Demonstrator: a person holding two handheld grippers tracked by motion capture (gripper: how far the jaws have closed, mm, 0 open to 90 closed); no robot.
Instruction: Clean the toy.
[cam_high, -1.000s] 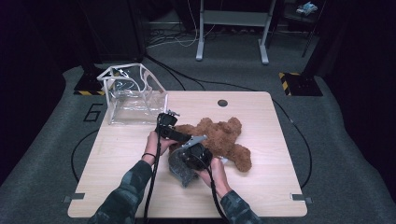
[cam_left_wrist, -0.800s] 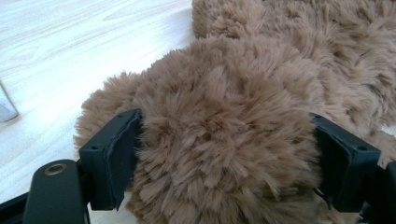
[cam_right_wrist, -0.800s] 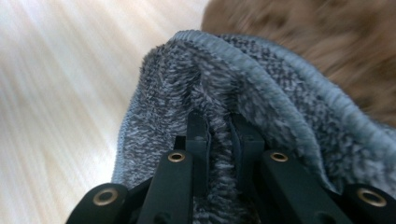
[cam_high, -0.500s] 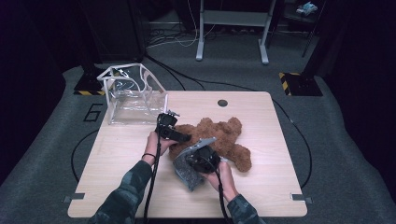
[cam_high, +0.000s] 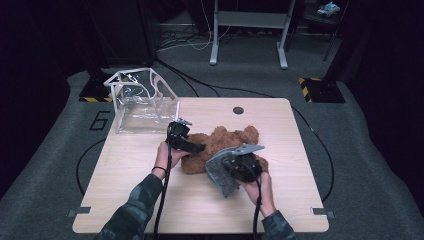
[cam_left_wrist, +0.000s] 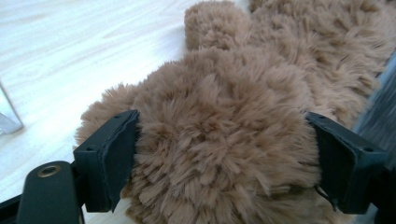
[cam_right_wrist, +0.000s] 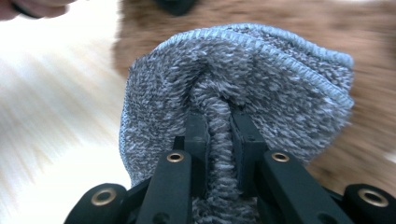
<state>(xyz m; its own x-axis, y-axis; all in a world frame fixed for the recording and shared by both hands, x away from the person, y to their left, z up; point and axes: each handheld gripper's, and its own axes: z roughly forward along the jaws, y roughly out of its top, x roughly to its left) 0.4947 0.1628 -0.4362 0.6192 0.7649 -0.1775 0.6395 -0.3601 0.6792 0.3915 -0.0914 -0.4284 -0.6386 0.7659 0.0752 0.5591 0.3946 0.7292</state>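
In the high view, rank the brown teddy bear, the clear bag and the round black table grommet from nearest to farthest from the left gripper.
From the left gripper:
1. Brown teddy bear, clamped in its jaws at table centre.
2. Clear bag, at the far left corner of the table.
3. Round black grommet, near the far edge, towards the right.

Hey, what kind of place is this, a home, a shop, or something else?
Probably a lab or recording studio, not a home. A lone wooden table stands on grey carpet painted with a number and a ring, black-and-yellow hazard tape marks equipment bases, and cables run across a dark floor.
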